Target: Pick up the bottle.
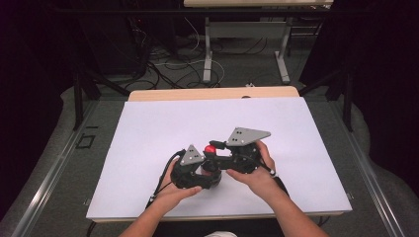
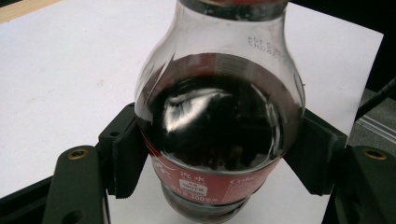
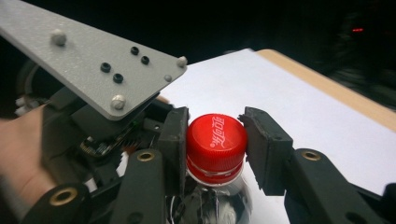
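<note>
Cola [image 2: 215, 126] in capped bottle [image 2: 219, 70]

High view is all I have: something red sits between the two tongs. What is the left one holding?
Observer: The left tongs clamp a cola bottle by its body, with a pad pressed on each side.
Operator: And the red thing?
Observer: That is the bottle's cap, on the neck. The right tongs grip it from both sides.
Operator: Is the bottle full?
Observer: The dark drink reaches up to the shoulder, and above that the bottle is clear.
</note>
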Motion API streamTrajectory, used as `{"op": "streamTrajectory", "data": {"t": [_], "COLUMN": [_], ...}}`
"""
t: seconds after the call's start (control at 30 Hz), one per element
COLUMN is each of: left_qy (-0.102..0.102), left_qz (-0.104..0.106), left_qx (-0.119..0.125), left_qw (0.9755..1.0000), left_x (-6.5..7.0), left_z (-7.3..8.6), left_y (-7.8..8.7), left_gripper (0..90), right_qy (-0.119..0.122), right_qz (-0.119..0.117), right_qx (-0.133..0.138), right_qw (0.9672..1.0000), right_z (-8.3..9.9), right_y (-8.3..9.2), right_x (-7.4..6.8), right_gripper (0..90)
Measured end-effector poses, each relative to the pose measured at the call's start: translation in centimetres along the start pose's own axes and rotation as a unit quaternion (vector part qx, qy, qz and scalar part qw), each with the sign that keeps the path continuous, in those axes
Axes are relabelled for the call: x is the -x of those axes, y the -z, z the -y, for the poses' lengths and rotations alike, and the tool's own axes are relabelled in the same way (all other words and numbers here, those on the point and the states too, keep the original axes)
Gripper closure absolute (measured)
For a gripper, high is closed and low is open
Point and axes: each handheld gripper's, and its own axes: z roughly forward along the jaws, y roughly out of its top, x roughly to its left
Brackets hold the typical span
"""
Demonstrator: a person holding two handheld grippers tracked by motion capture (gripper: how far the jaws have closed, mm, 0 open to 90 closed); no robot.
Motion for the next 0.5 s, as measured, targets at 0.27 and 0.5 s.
{"op": "streamTrajectory", "data": {"t": [0.27,0.5], "left_qy": [-0.001,0.000], "left_qz": [0.009,0.007], "left_qx": [-0.003,0.004], "left_qw": [1.0000,1.0000], "left_x": [-0.1,0.0], "left_z": [-0.1,-0.1], "left_y": [0.2,0.2], "left_gripper": [30.1,30.1], "right_qy": [0.022,0.020], "right_qz": [-0.054,-0.067], "right_qx": [-0.004,0.000], "right_qw": [0.9983,0.9975], "right_z": [-0.4,-0.4], "right_y": [0.1,-0.1], "right_x": [1.4,1.6], "right_gripper": [61.5,61.5]}}
